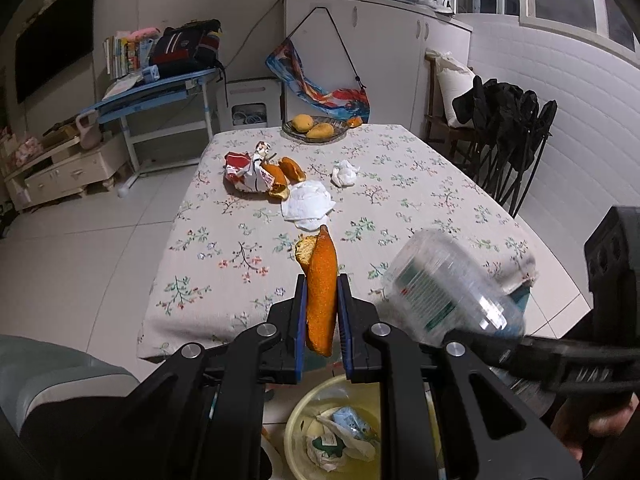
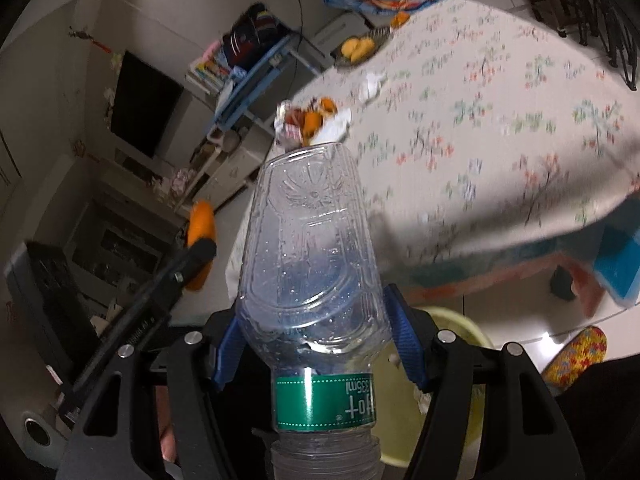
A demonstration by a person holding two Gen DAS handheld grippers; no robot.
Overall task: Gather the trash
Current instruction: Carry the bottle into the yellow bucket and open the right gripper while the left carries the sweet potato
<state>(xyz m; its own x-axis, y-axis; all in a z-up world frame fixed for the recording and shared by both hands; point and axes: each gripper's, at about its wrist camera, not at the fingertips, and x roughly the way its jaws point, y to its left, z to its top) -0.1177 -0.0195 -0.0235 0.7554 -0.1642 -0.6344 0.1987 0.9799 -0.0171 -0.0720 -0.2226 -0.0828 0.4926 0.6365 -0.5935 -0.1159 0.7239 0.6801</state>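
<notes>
My left gripper (image 1: 322, 280) is shut on a long strip of orange peel (image 1: 321, 292), held in the air in front of the table's near edge. Below it on the floor stands a pale yellow bin (image 1: 298, 420) with crumpled wrappers inside. My right gripper (image 2: 316, 320) is shut on a clear empty plastic bottle (image 2: 308, 248) with a green label, its base pointing forward; the bottle (image 1: 448, 280) also shows at the right of the left wrist view. The yellow bin (image 2: 460, 320) lies beneath it. On the flowered tablecloth (image 1: 400, 200) lie a red-and-white wrapper (image 1: 248, 172), more peel (image 1: 290, 170) and white tissues (image 1: 308, 202).
A plate of mangoes (image 1: 314, 128) sits at the table's far end. Black folding chairs (image 1: 516, 140) stand to the right of the table, a blue desk (image 1: 160, 88) with books and a bag to the left. A patterned slipper (image 2: 576, 356) lies on the floor.
</notes>
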